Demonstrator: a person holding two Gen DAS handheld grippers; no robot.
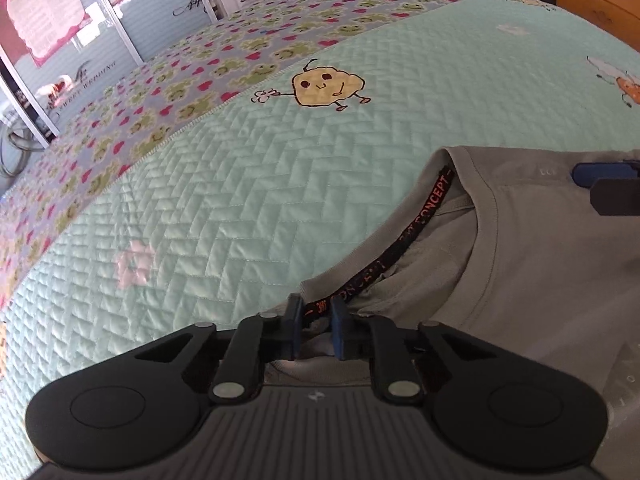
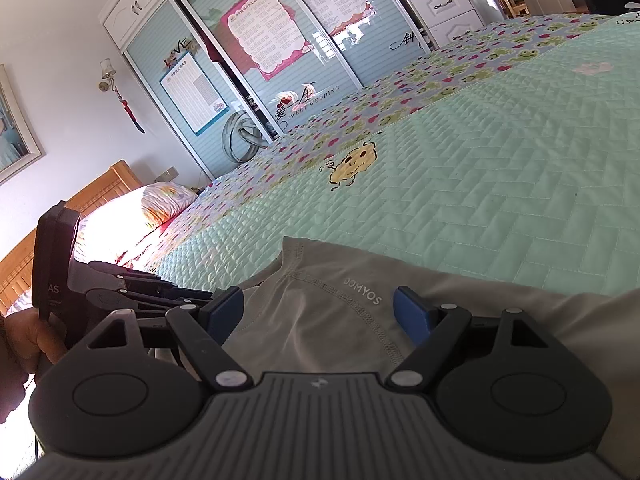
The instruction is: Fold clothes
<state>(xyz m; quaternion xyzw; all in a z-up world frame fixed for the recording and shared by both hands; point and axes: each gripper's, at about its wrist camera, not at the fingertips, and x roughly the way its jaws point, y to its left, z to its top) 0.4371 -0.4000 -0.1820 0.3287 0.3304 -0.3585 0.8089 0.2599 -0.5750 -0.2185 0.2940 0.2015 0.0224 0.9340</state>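
A grey T-shirt lies on the bed, its neck opening towards the far side. My left gripper is shut on the shirt's collar, and the black neck tape with orange lettering runs out from between its blue pads. In the right wrist view my right gripper stands open wide over the same T-shirt, its pads on either side of the white brand print and not pressing the cloth. My right gripper's blue fingertip shows at the right edge of the left wrist view, above the collar seam.
The mint quilted bedspread stretches far beyond the shirt, with a frog-and-heart border. A hand holds the left tool. A pillow and wooden headboard lie left, with wardrobe doors behind.
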